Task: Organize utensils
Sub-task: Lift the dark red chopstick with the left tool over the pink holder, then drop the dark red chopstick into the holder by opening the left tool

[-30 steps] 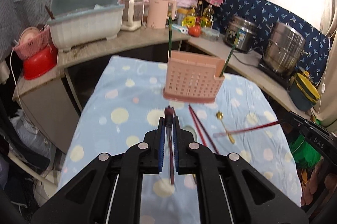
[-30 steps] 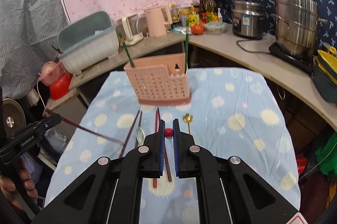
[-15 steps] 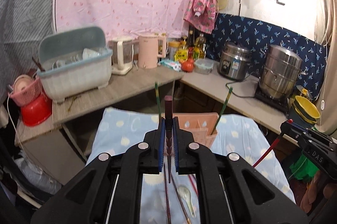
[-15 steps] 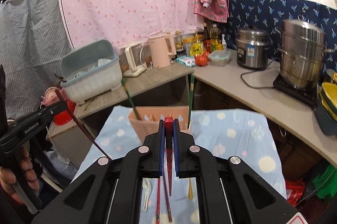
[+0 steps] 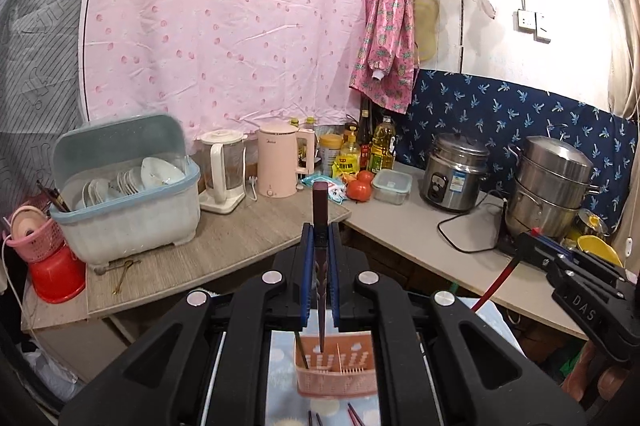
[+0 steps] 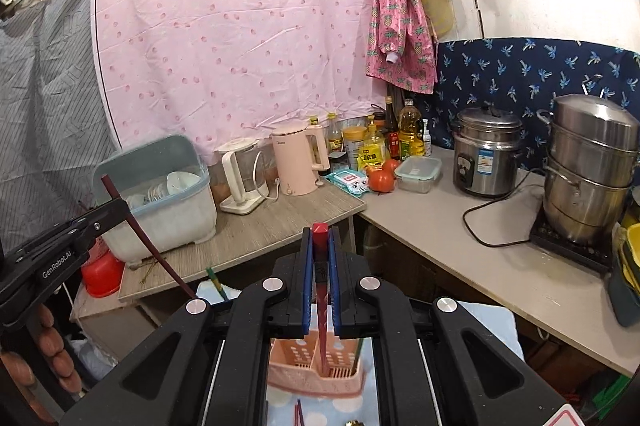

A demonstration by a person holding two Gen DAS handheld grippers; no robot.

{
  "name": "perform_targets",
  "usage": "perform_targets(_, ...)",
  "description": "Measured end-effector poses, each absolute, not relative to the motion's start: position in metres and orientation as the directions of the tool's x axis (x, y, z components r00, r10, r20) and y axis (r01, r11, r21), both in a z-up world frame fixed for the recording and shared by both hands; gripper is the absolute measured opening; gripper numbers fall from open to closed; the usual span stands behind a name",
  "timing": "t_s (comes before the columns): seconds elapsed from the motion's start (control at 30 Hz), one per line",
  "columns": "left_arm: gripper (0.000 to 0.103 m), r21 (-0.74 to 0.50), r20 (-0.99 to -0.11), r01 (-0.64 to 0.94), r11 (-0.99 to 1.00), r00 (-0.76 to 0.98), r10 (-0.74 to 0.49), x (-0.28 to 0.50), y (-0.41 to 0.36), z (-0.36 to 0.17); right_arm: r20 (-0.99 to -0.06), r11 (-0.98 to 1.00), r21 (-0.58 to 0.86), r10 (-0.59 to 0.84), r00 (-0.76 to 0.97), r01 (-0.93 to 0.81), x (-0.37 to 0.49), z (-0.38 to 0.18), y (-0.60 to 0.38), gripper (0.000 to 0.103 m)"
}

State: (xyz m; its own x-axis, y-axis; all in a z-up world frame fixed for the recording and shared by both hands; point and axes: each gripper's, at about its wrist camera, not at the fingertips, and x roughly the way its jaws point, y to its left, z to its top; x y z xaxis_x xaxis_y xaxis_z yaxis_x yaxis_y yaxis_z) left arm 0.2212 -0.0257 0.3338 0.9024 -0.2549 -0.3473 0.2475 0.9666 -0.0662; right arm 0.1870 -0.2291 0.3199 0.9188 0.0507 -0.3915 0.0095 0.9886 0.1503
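Observation:
My left gripper (image 5: 320, 232) is shut on a dark maroon chopstick (image 5: 320, 201), held upright. Its lower tip hangs just above the pink slotted utensil holder (image 5: 336, 374) on the dotted blue tablecloth (image 5: 282, 378). My right gripper (image 6: 320, 238) is shut on a red chopstick (image 6: 321, 338), whose tip hangs over the same holder (image 6: 296, 366). A green chopstick (image 6: 216, 282) stands in the holder. The right wrist view shows the left gripper (image 6: 114, 207) at the left edge. The right gripper (image 5: 528, 242) appears at the right of the left wrist view. Loose chopsticks (image 5: 354, 414) lie on the cloth below.
An L-shaped worktop (image 5: 240, 238) runs behind the table. On it stand a lidded dish box (image 5: 128, 197), two kettles (image 5: 280, 161), bottles, tomatoes (image 5: 360, 187), a rice cooker (image 5: 454, 173) and a steel steamer pot (image 5: 548, 185). A red basin (image 5: 56, 276) sits at the left.
Both grippers have risen with their chopsticks still held. The holder has slid from ahead of them to below them, and the chopstick tips now hang over it.

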Motion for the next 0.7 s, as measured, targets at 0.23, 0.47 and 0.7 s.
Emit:
perform_targets(0.23, 0.007, -0.071, -0.376, 0.229, 0.971, 0.895, -0.239, 0.256, -0.023, 0.286, -0.445, 0.990, 0.139, 0.052, 0.894, 0.011, 0.224, 0.275, -0.225, 0.007)
perform_targets(0.47, 0.007, -0.090, -0.476, 0.217, 0.972, 0.848, -0.234, 0.272, -0.020, 0.234, -0.518, 0.990, 0.133, 0.035, 0.855, 0.040, 0.234, 0.231, -0.231, 0.007)
perform_targets(0.7, 0.056, -0.099, -0.502, 0.171, 0.980, 0.842, -0.197, 0.261, -0.014, 0.211, -0.477, 0.987, 0.100, -0.066, 0.877, 0.129, 0.211, 0.223, -0.239, 0.062)
